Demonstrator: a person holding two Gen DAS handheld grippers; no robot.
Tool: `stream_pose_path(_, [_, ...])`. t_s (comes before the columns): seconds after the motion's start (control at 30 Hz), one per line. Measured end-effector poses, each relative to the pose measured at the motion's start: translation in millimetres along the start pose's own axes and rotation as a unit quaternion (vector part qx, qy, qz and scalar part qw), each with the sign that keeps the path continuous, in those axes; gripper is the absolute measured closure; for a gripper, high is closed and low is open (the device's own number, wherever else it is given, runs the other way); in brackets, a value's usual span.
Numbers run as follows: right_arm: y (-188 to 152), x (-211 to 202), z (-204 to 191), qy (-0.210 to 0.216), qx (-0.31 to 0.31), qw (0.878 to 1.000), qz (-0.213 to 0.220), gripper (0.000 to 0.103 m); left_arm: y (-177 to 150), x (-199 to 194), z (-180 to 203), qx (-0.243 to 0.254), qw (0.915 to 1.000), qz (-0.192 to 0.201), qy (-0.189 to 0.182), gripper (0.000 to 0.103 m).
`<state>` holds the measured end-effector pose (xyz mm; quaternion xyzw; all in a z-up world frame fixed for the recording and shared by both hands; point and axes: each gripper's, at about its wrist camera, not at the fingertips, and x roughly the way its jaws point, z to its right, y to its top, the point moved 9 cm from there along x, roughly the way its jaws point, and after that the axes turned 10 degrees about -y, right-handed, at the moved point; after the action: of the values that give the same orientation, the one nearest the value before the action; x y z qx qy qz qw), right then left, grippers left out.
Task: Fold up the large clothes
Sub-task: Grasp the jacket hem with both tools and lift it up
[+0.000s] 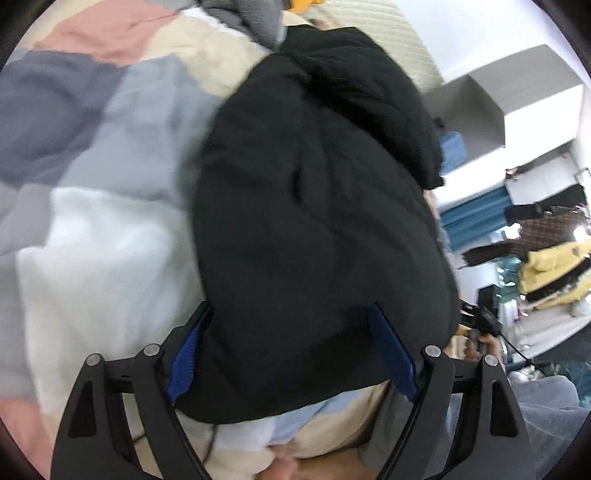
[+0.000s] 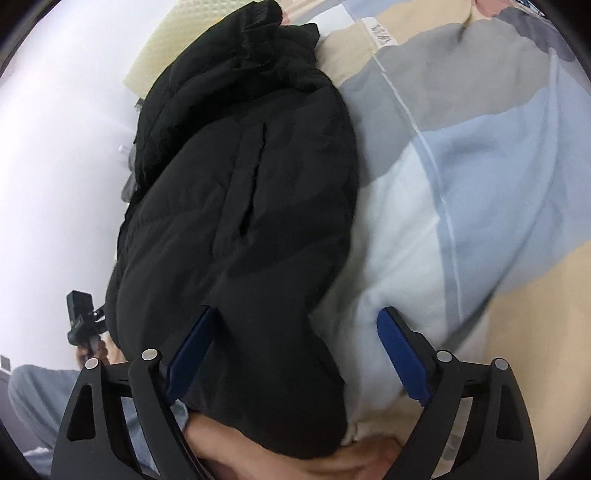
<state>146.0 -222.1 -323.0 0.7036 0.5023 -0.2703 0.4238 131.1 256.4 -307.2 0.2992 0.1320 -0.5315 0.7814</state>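
Observation:
A black padded jacket (image 1: 314,206) lies lengthwise on a patchwork bedspread (image 1: 92,166), folded into a long narrow bundle. My left gripper (image 1: 291,354) is open, its blue fingers on either side of the jacket's near end. In the right wrist view the jacket (image 2: 236,206) runs away from me, a pocket slit on top. My right gripper (image 2: 299,354) is open; its left finger (image 2: 192,350) lies against the jacket's near end and its right finger (image 2: 402,362) is over the bedspread (image 2: 461,184). Neither grips cloth.
The bed's edge runs along the jacket's outer side, with a white wall (image 2: 55,166) beyond. The other gripper (image 2: 83,321) shows past that edge. A grey garment (image 1: 251,18) lies at the far end of the bed. Clothes hang in the room (image 1: 550,273).

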Motion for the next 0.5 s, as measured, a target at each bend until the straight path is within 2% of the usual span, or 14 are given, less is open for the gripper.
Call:
stream_pose_path(0.1, [-6.7,-9.1,-23.6,0.070,-0.009,0.997,-0.005,0.014,5.5,8.6,10.0,0.005,0.9998,0.000,-0.019,0.020])
stream_pose_path(0.13, [-9.6,-9.5,-27.0,0.074,-0.016,0.997,-0.007,0.014,6.4,12.0,12.3,0.007,0.9997,-0.002,-0.022,0.020])
stream_pose_path(0.23, [-17.8,-0.4,-30.4,0.049,-0.044,0.998,-0.022,0.014,9.6,22.4,19.0,0.011,0.9997,-0.006,-0.021,0.023])
stream_pose_path(0.27, [-18.1,3.5,-30.3,0.046,-0.044,0.998,-0.028,0.017,11.8,26.0,18.7,0.011,0.9997,-0.008,-0.019,0.026])
stream_pose_path(0.3, [-19.7,5.8,-32.6,0.048,-0.048,0.997,-0.032,0.023,13.2,27.7,19.8,0.010,0.9997,-0.008,-0.020,0.028])
stream_pose_path(0.33, [-19.9,8.5,-37.3,0.048,-0.060,0.996,-0.034,0.044,13.2,28.1,22.8,0.007,0.9996,-0.008,-0.026,0.033])
stream_pose_path(0.37, [-20.8,7.1,-39.5,0.041,-0.071,0.996,-0.032,0.058,15.3,31.2,25.6,0.007,0.9995,-0.007,-0.030,0.042])
stream_pose_path(0.4, [-19.3,3.8,-44.0,0.035,-0.079,0.996,-0.027,0.063,16.7,31.5,30.2,0.008,0.9995,-0.005,-0.030,0.046])
stream_pose_path(0.47, [-14.8,-3.1,-48.6,0.036,-0.085,0.996,-0.018,0.082,18.8,29.9,34.7,0.005,0.9997,-0.002,-0.024,0.058])
stream_pose_path(0.5, [-10.5,-9.4,-53.8,0.033,-0.090,0.995,-0.010,0.085,20.1,30.2,37.4,0.002,0.9998,-0.002,-0.020,0.062])
